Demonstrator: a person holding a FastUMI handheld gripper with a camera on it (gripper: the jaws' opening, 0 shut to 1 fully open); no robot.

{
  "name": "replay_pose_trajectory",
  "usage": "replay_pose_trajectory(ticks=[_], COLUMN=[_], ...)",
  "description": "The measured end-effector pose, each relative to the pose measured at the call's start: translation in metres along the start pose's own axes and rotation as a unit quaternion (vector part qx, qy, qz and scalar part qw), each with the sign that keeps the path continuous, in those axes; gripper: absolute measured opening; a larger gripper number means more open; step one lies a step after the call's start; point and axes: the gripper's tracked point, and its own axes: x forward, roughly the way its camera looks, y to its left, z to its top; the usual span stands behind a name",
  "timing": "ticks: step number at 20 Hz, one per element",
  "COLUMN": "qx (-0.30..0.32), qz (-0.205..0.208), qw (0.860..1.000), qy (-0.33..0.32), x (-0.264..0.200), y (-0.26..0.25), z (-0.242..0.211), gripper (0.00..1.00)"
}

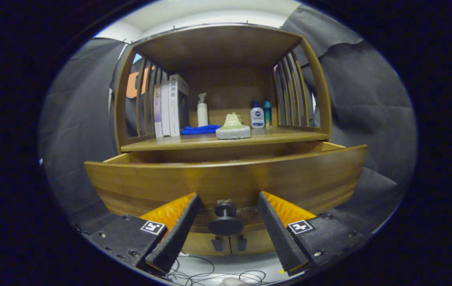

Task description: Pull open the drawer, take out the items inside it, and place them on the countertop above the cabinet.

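The drawer stood pulled out from the cabinet, its inside hidden behind its front panel. On the desk above sat books, a blue cloth, bottles and a pale sponge-like lump. The claw was open, its fingers flanking the drawer's knob without touching it. Open room lay on both sides.
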Motion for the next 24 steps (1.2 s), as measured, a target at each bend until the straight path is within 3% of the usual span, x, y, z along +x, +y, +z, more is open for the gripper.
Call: replay_pose_trajectory(ticks=[11,24], qx=[0.003,-0.007], qz=[-0.009,-0.012], qw=[1.0,1.0], qy=[-0.023,0.008], x=[0.047,0.092], y=[0.007,0.006], z=[0.009,0.016], gripper=[0.98,0.98])
